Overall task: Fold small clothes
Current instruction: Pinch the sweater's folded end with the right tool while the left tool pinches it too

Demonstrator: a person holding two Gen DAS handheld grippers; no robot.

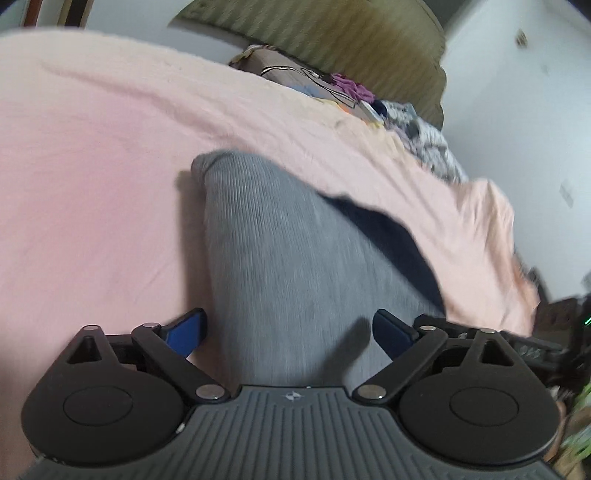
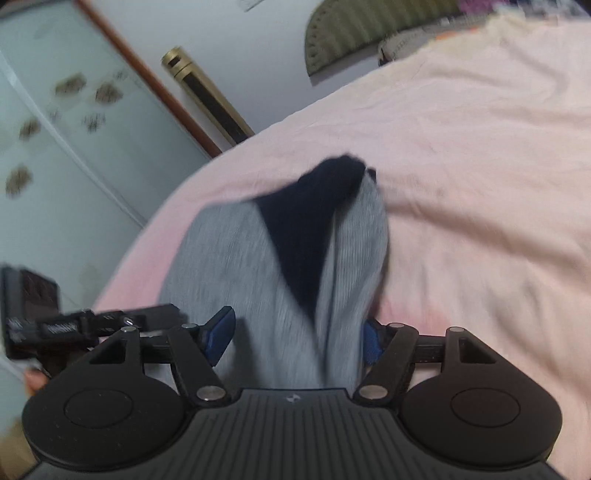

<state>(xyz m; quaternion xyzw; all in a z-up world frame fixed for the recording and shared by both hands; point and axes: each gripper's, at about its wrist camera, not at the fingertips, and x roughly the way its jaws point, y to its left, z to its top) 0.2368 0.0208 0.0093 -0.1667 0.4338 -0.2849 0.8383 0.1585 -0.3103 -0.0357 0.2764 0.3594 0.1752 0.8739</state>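
One grey ribbed garment [image 1: 280, 258] with navy part [image 1: 384, 236], lying on pink sheet [image 1: 92, 177]. Judged soft, light, limp; best pinched at corners or hem. Two grippers: left gripper [image 1: 290, 332] and right gripper [image 2: 297, 332], jaws apart, straddling cloth, not pinching. One clothes heap [image 1: 369, 99] far off.

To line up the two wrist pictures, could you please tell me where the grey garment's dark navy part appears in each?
Left wrist: the navy part runs along the grey garment's right edge, right of centre.
Right wrist: the navy part forms a wedge at picture centre, between grey folds.
Shared landmark: the olive ribbed headboard above the pink sheet.
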